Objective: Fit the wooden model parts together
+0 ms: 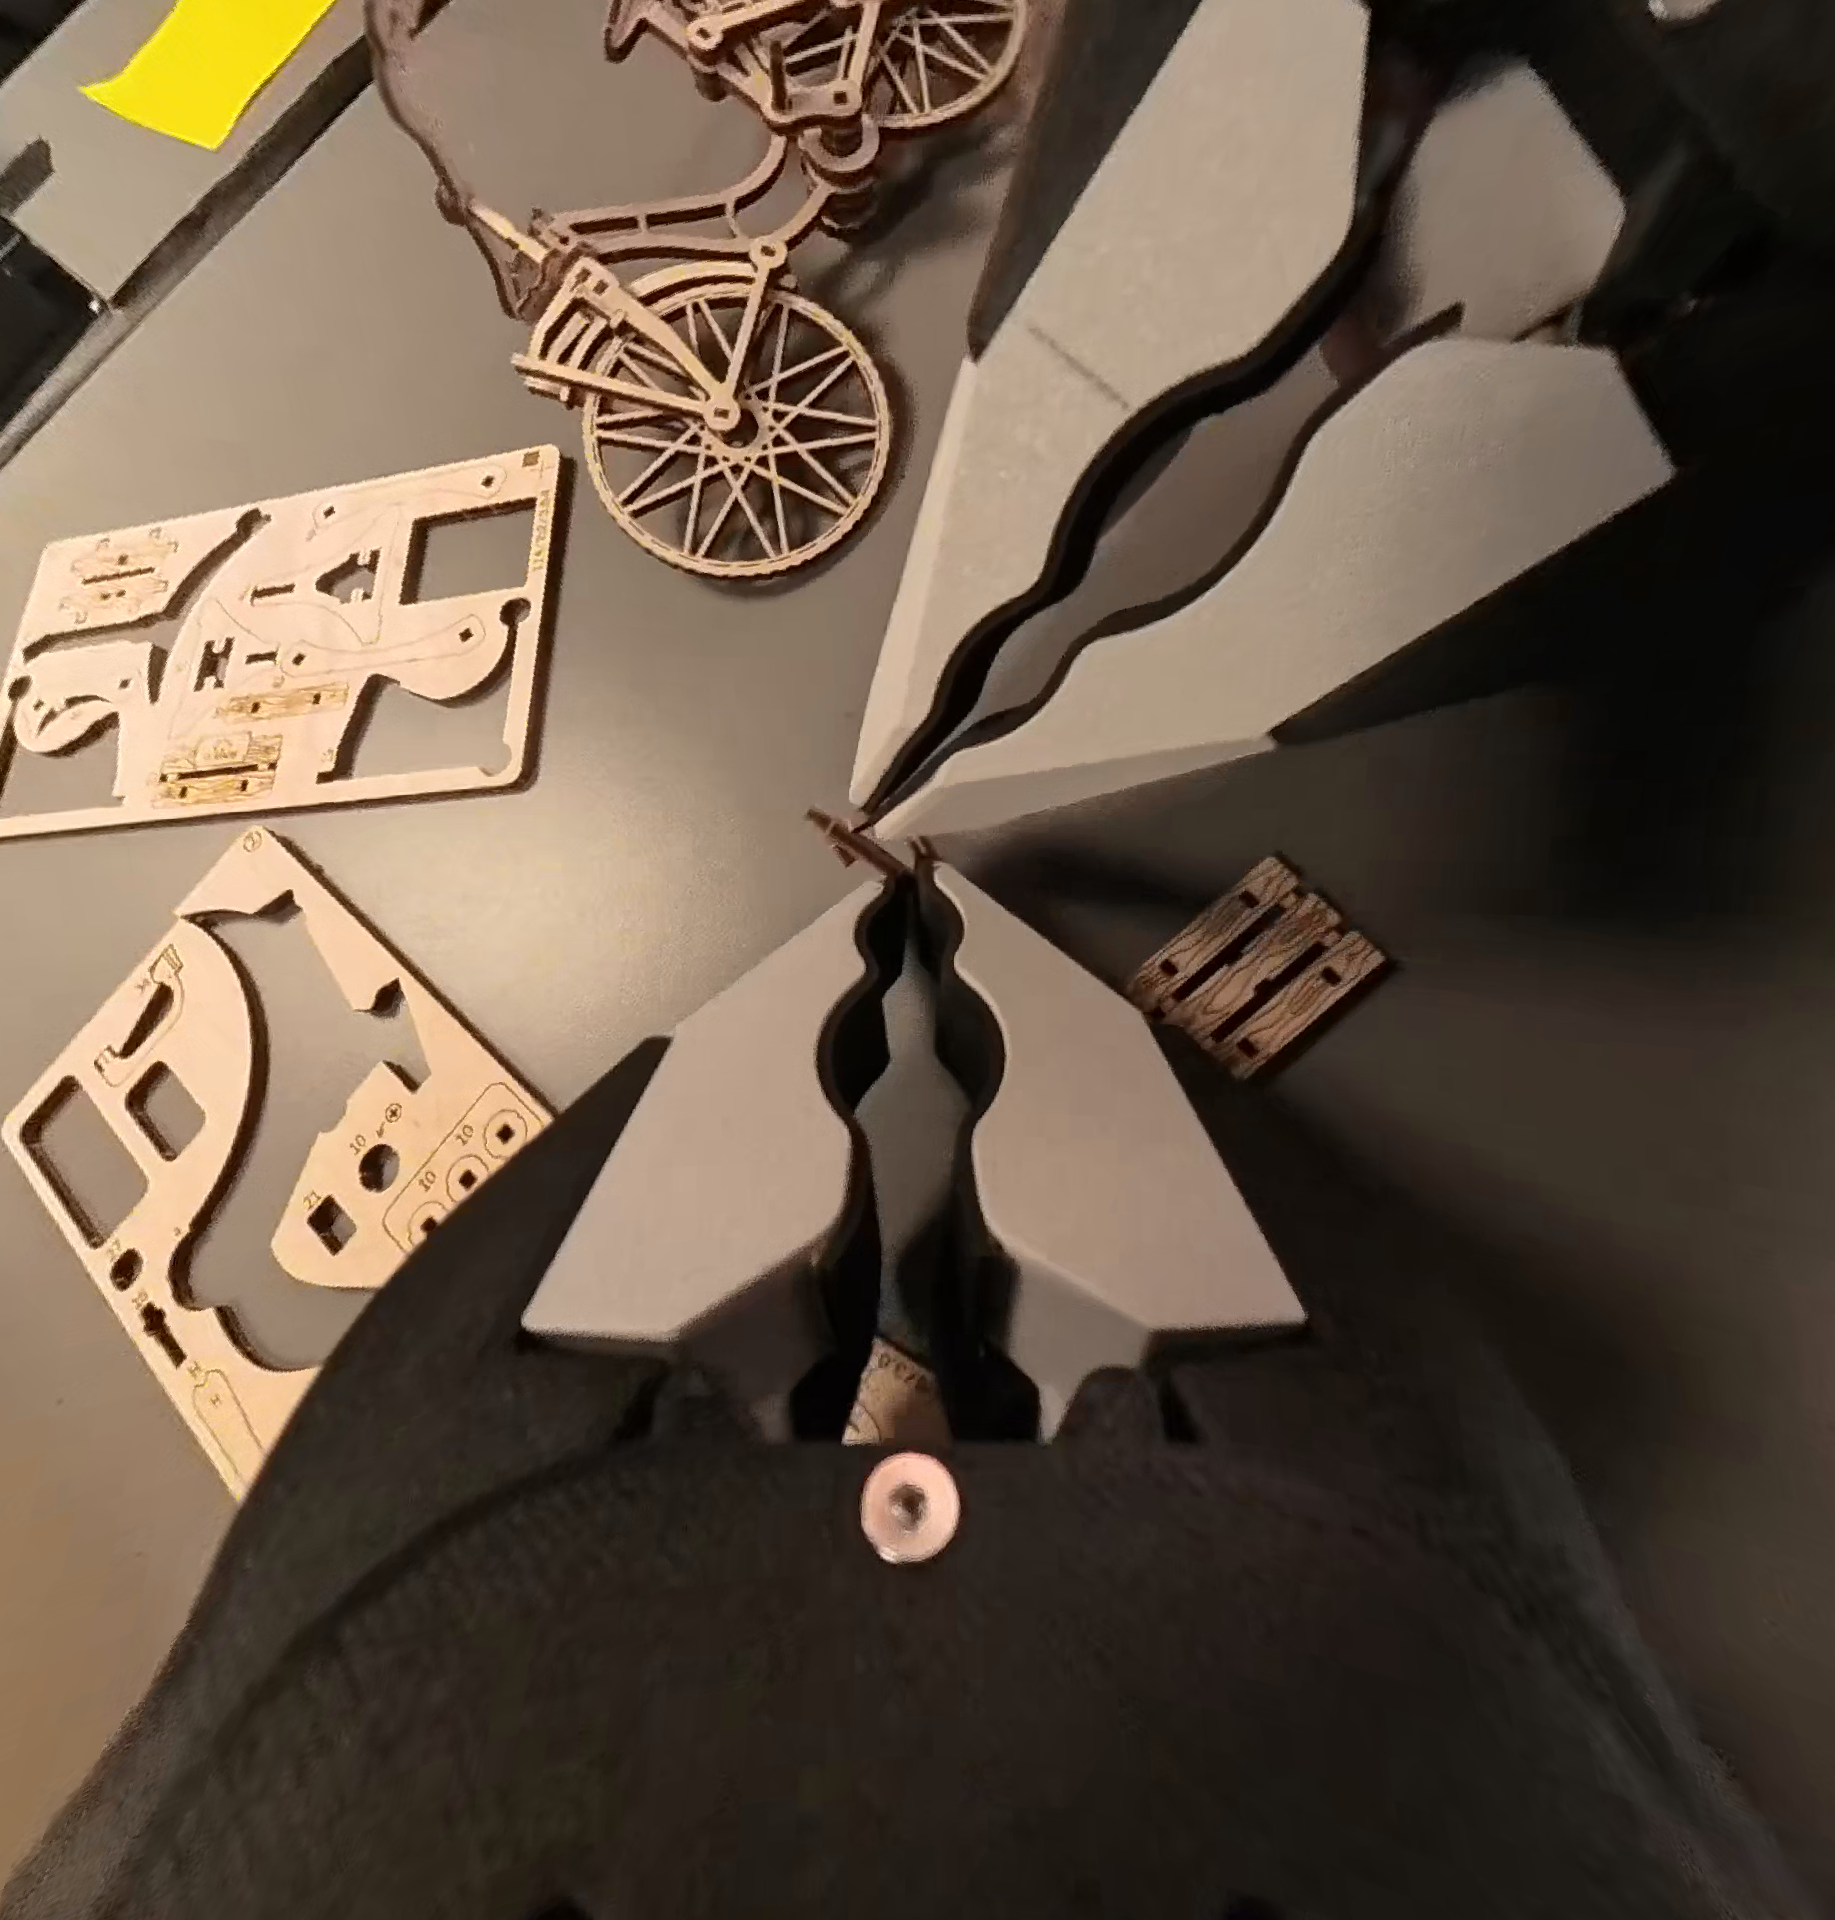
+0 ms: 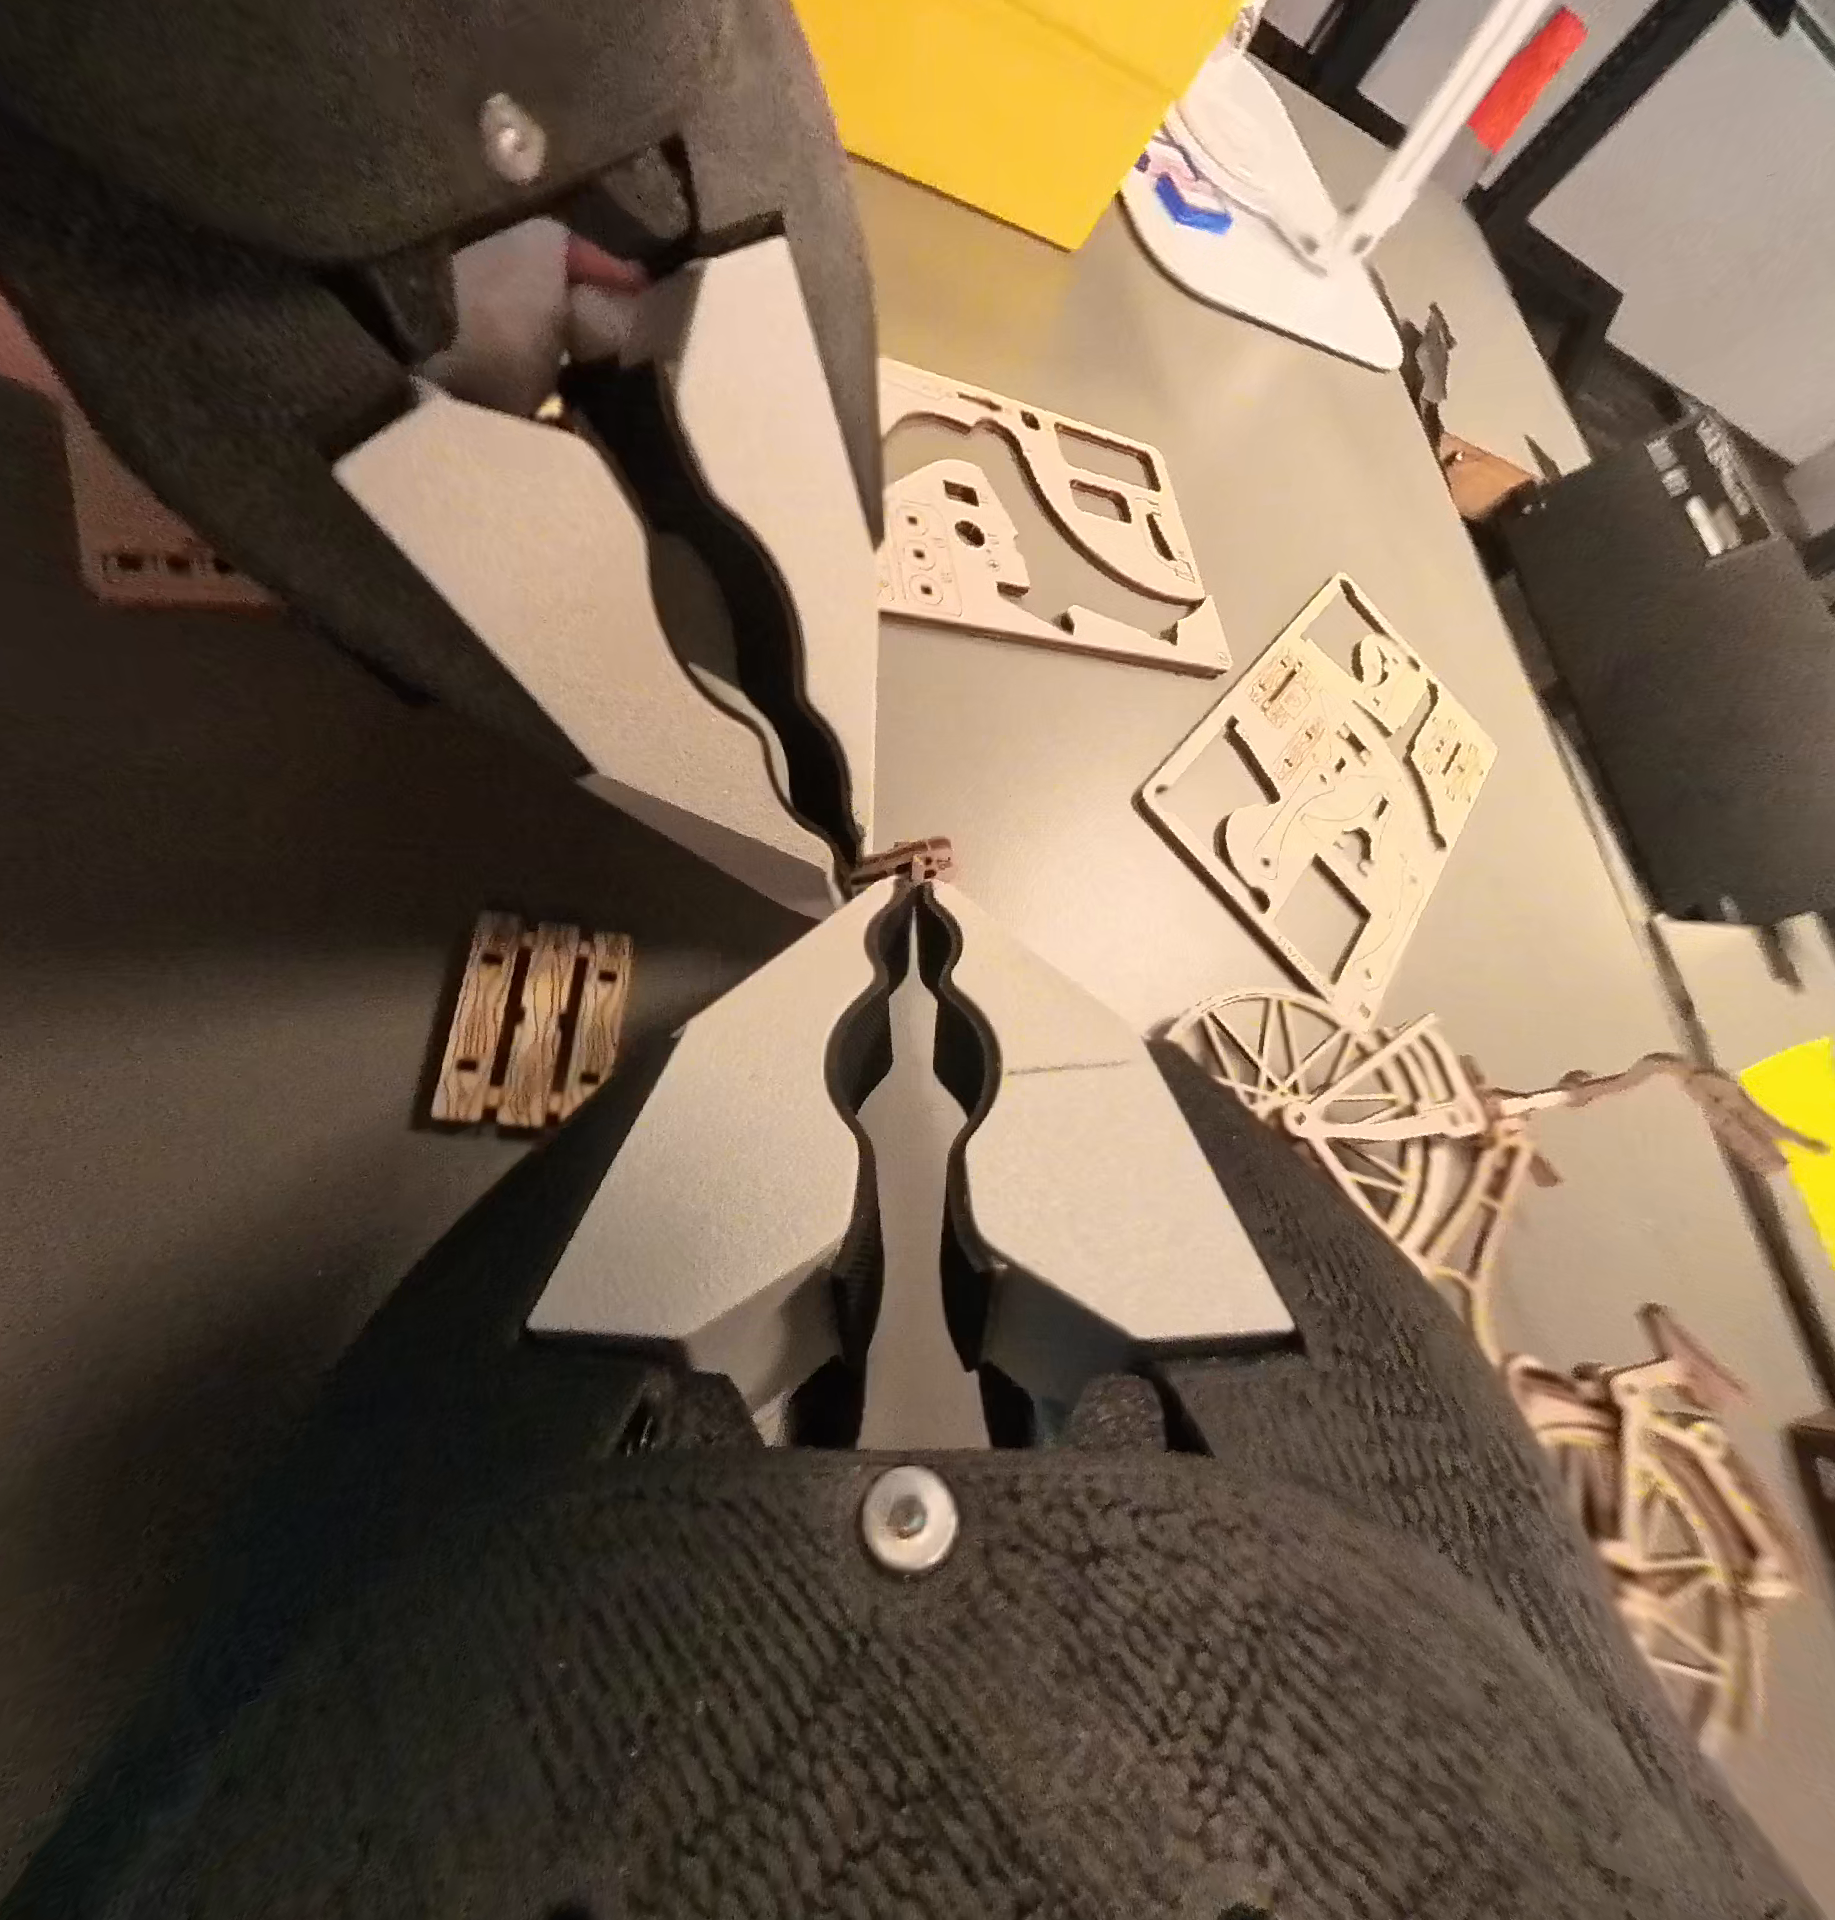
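My left gripper (image 1: 905, 883) and my right gripper (image 1: 877, 821) meet tip to tip above the grey table (image 1: 684, 831). Both are shut on a tiny brown wooden part (image 1: 848, 840) held between their tips. I cannot tell whether it is one piece or two pressed together. In the right wrist view, my right gripper (image 2: 915, 899) pinches the small part (image 2: 915, 860) from below, and my left gripper (image 2: 845, 857) reaches it from the upper left. A slatted wooden panel (image 1: 1256, 966) lies flat on the table just beside the tips. It also shows in the right wrist view (image 2: 528, 1023).
A built wooden bicycle model (image 1: 726, 416) lies nearby; it shows at the right in the right wrist view (image 2: 1360, 1101), with a second bicycle (image 2: 1640, 1507) nearer. Two cut-out wooden sheets (image 1: 269, 644) (image 1: 248, 1143) lie flat. A yellow box (image 2: 996, 94) stands at the back. My two grippers' fingertips are within a few centimetres of each other.
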